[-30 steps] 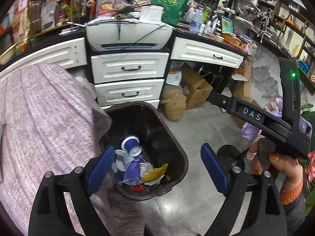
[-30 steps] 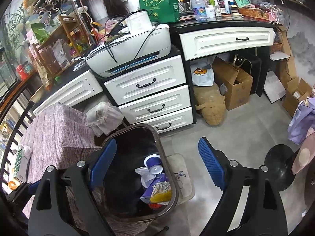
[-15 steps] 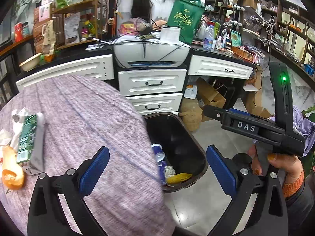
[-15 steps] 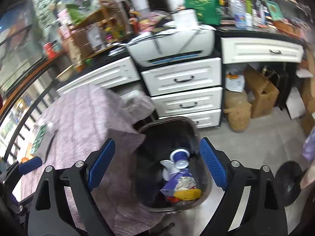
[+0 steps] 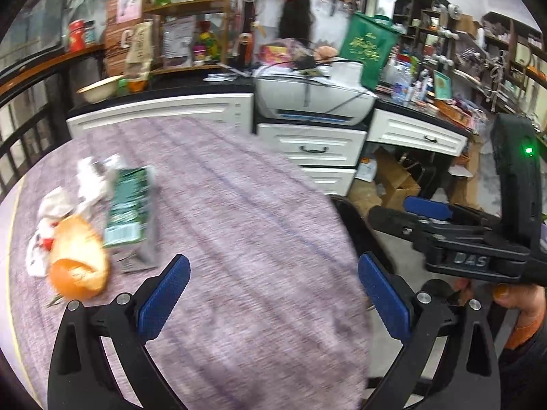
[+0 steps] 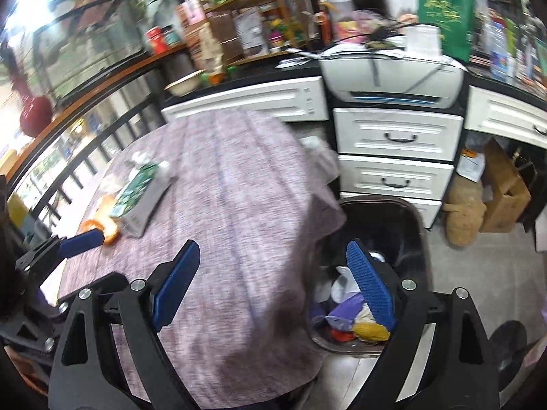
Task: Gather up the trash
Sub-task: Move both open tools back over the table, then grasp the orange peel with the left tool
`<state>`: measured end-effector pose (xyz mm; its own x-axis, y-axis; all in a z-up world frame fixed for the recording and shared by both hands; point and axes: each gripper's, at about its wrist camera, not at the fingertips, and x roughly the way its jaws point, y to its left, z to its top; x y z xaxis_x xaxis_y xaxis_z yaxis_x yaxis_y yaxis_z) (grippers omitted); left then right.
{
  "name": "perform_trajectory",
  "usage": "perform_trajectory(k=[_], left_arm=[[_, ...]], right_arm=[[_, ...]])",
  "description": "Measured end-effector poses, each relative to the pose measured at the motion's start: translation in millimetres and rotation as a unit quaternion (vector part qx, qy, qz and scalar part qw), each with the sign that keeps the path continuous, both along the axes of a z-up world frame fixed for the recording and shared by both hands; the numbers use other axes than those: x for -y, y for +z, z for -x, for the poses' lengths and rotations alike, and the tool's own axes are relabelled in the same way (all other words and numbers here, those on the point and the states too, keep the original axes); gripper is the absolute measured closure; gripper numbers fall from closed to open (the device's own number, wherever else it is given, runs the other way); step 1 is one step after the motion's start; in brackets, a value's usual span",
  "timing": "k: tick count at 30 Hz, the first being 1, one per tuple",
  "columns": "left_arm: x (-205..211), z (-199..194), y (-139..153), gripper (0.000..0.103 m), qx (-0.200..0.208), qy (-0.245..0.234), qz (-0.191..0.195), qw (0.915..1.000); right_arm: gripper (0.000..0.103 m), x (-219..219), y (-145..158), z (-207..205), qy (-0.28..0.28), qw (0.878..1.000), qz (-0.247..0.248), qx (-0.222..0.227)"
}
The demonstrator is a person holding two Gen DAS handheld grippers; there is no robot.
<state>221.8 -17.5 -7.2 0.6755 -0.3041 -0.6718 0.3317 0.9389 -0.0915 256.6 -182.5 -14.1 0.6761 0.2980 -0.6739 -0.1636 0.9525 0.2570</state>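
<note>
A: Both empty? Left gripper spread wide, right gripper apart too.

B: Between pickups. Bin partly filled; farther off on the tablecloth, green carton, orange peel. Reach there next.

A white printer (cables draped over it) tops white drawers.

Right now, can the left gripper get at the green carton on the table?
Probably yes. The left gripper is open and empty over bare purple cloth, and nothing stands between it and the green carton. The orange peel touching the carton may crowd a grasp.
</note>
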Motion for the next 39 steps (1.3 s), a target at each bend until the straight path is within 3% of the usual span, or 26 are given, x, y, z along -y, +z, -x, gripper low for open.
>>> perform_trajectory(k=[14, 19, 31, 39], left_arm=[[-118.5, -3.4, -12.4, 0.006, -0.008, 0.132, -0.011, 0.9911], [-156.9, -15.6, -13.3, 0.006, -0.017, 0.158, 0.019, 0.9871], [-151.2, -40.6, -28.0, 0.006, -0.034, 0.117, -0.013, 0.9925], [-164.9, -37.7, -28.0, 0.006, -0.044, 0.085, 0.060, 0.9936]], right_arm=[[0.016, -91.0, 7.2, -0.9, 0.099, 0.995, 0.018, 0.004], [0.016, -109.2, 8.6, -3.0, 0.114, 0.993, 0.021, 0.004], [0.016, -125.2, 4.1, -7.6, 0.118, 0.993, 0.027, -0.006], [0.016, -121.5, 0.7, -12.0, 0.107, 0.994, 0.026, -0.012]])
